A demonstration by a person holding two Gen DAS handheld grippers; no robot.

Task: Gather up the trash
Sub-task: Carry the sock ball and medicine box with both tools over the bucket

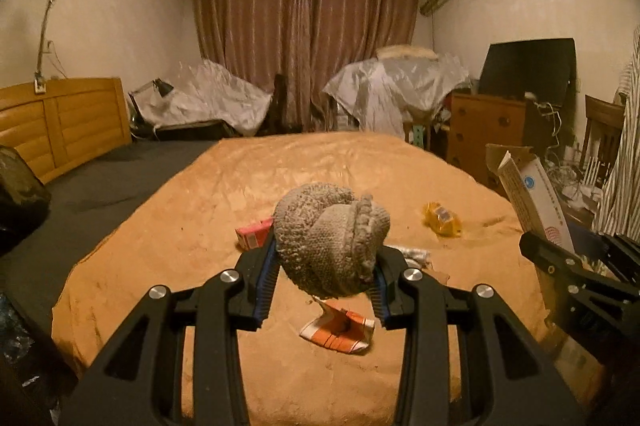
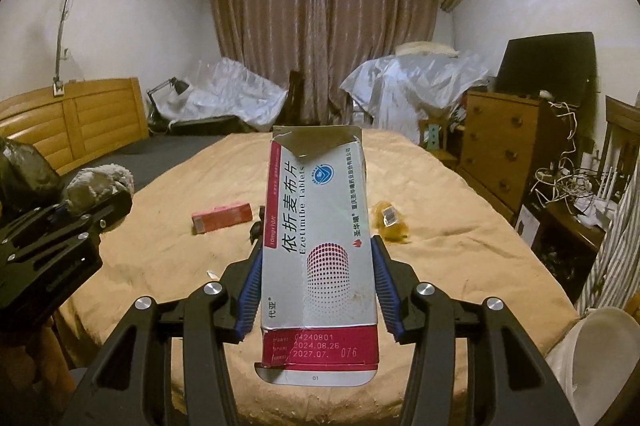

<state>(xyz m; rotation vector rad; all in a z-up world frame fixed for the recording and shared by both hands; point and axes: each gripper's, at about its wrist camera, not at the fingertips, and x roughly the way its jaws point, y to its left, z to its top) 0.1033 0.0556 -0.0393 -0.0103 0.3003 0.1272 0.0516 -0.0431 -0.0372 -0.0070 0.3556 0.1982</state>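
Note:
My left gripper (image 1: 326, 260) is shut on a balled grey knitted sock (image 1: 328, 226), held above the tan blanket (image 1: 192, 210) of the bed. My right gripper (image 2: 316, 240) is shut on a torn white and red tablet box (image 2: 320, 226), which stands upright between the blue pads. The left wrist view shows that box (image 1: 532, 194) at its right edge. On the blanket lie a red carton (image 2: 222, 216), a yellow wrapper (image 2: 390, 220), an orange-striped wrapper (image 1: 340, 332) and a silver foil piece (image 1: 414, 254).
A black bag (image 2: 24, 170) sits at the left by the wooden headboard (image 2: 80, 122). A white bin's rim (image 2: 592, 354) shows at the lower right. A wooden dresser (image 2: 500, 142), tangled cables and covered furniture stand beyond the bed.

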